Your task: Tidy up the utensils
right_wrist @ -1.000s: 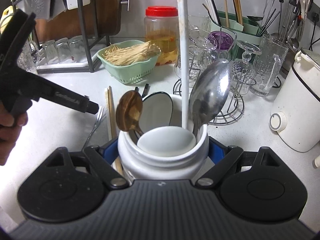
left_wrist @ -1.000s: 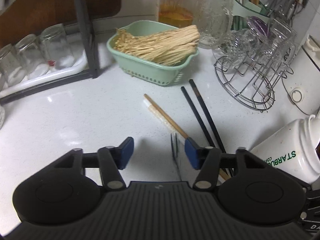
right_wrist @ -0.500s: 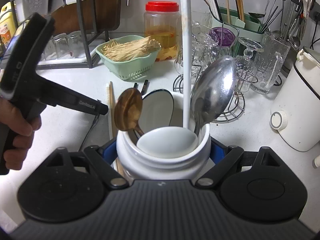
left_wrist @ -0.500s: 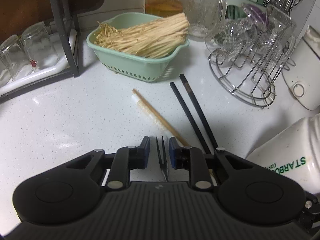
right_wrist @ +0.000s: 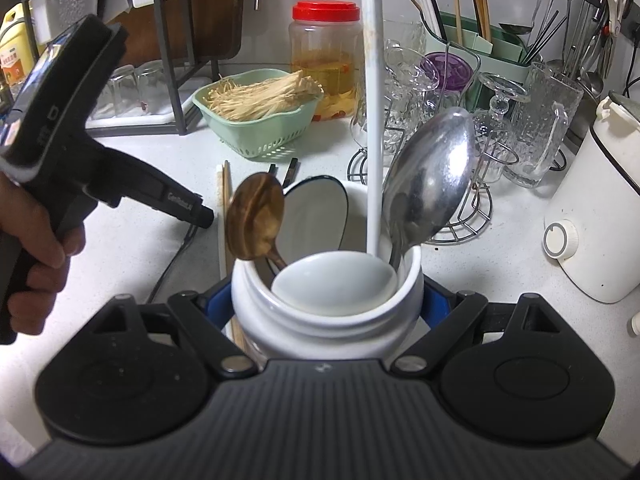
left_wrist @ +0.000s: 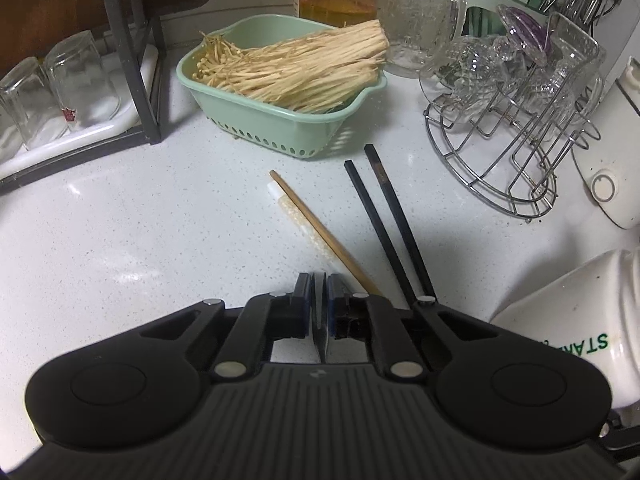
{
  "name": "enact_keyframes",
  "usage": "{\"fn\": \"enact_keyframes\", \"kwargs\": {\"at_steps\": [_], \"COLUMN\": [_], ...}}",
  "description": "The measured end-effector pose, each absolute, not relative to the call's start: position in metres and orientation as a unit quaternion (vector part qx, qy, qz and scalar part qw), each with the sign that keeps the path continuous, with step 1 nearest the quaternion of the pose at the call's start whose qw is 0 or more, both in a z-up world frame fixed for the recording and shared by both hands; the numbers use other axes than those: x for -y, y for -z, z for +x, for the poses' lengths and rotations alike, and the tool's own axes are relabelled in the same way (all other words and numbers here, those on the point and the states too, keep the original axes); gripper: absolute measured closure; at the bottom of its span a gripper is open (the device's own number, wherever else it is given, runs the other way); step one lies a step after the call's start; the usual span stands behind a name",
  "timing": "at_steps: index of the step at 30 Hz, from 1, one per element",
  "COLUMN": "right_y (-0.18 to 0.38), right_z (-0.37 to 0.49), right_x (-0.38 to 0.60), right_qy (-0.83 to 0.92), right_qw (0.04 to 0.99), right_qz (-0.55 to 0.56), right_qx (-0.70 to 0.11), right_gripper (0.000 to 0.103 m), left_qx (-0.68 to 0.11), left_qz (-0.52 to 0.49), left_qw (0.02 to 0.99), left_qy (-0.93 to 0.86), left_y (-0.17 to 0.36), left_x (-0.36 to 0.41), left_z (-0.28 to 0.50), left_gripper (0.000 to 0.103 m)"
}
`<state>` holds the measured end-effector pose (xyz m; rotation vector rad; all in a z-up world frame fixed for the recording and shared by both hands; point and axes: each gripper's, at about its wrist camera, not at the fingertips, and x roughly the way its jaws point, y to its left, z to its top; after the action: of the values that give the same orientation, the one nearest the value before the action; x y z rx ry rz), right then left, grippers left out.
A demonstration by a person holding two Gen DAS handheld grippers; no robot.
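My left gripper [left_wrist: 319, 296] is shut on a metal fork [left_wrist: 320, 320], held edge-on between the blue pads just above the white counter. A wooden chopstick [left_wrist: 320, 232] with a white one beside it, and two black chopsticks [left_wrist: 384, 216], lie ahead on the counter. My right gripper [right_wrist: 326, 304] is shut on a white ceramic utensil jar [right_wrist: 326, 320], also seen at right in the left wrist view [left_wrist: 568, 320]. The jar holds a wooden spoon [right_wrist: 256, 220], a large metal spoon [right_wrist: 428, 192], a white ladle [right_wrist: 372, 120] and a dark-rimmed white spoon [right_wrist: 316, 216].
A green basket of enoki mushrooms [left_wrist: 288, 120] stands behind the chopsticks. A wire rack of glasses [left_wrist: 512, 120] is at right, a white appliance [right_wrist: 592, 216] beyond it. Upturned glasses [left_wrist: 60, 88] sit in a rack at left. A red-lidded jar [right_wrist: 326, 56] stands at the back.
My left gripper has closed on the fork and moved forward over the counter. The right gripper still holds the jar, barely moved.
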<state>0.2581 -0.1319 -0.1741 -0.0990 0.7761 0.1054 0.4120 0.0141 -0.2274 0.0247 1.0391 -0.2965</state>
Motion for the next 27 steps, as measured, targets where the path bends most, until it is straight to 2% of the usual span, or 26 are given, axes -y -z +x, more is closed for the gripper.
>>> {"fn": "enact_keyframes", "kwargs": {"at_steps": [27], "right_y": [0.181], "right_z": [0.26], "right_x": [0.132], "right_qy": [-0.065], "right_qw": [0.924], "right_qz": [-0.064], "right_qx": [-0.371], "right_gripper": [0.01], "left_qx": [-0.456], "left_qz": [-0.039], "left_qw": [0.874], "left_qy": [0.166], "left_y": [0.155], "left_x": [-0.021], "left_z": [0.357], "left_gripper": [0.094]}}
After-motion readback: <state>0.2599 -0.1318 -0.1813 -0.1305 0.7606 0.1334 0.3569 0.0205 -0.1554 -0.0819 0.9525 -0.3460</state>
